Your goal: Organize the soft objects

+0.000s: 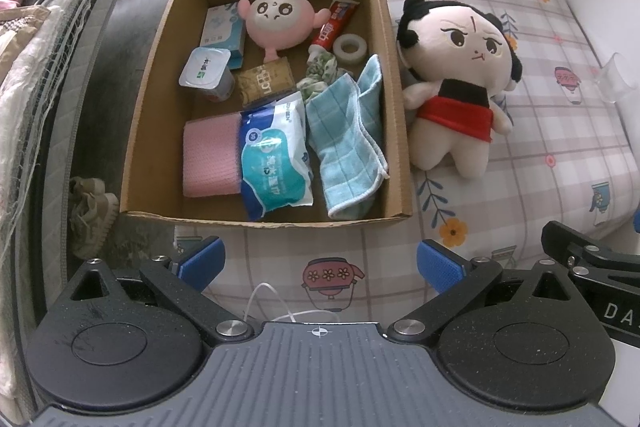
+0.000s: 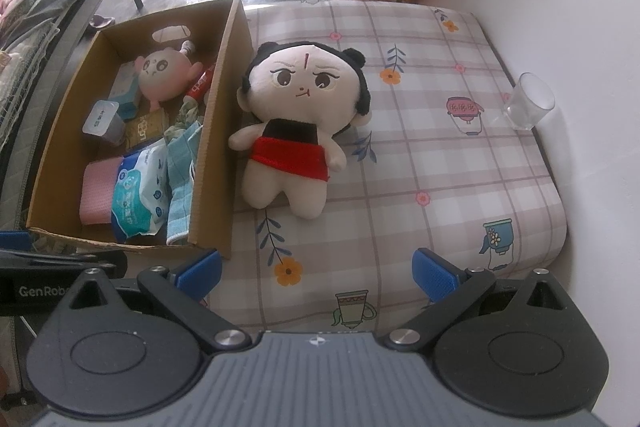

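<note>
Both claws idle above a plaid bedsheet (image 2: 440,163), jaws spread wide and empty. The left gripper (image 1: 320,261) faces the near wall of a cardboard box (image 1: 394,99) directly ahead of it; the right gripper (image 2: 316,267) faces the plush doll (image 2: 298,123), which lies face-up ahead of its fingers and slightly left, pressed against the box's outer wall. Inside the box, ahead of the left claw — a blue checked cloth (image 1: 348,139), a wet-wipes pack (image 1: 276,163), a pink cloth (image 1: 210,157), a pink plush toy (image 1: 276,21), a toothpaste tube (image 1: 334,25), a tape roll (image 1: 351,47) and a yogurt cup (image 1: 206,71). Likely risks: a pinch on the doll's loose red skirt alone could let it slip free; a careless sweep could nudge the box off the bed edge — or tip the clear cup (image 2: 528,101) far right of the right claw.
</note>
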